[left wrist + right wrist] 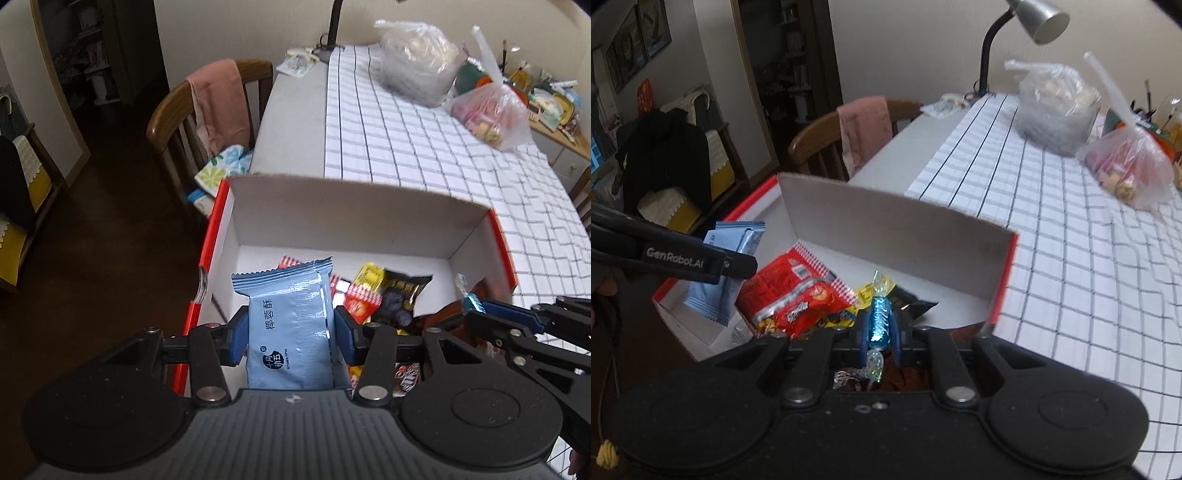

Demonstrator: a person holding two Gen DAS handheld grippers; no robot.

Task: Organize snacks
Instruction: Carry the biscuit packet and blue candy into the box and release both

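A white cardboard box with red outer sides stands at the near end of the table. My left gripper is shut on a light blue snack packet, held upright over the box's left part. The same packet shows in the right wrist view under the left gripper's black finger. My right gripper is shut on a blue foil-wrapped candy above the box's near right part. Inside lie a red packet, a yellow one and a black one.
A white checked cloth covers the table beyond the box. Two clear plastic bags of snacks sit at the far end beside a desk lamp. A wooden chair with a pink towel stands left of the table.
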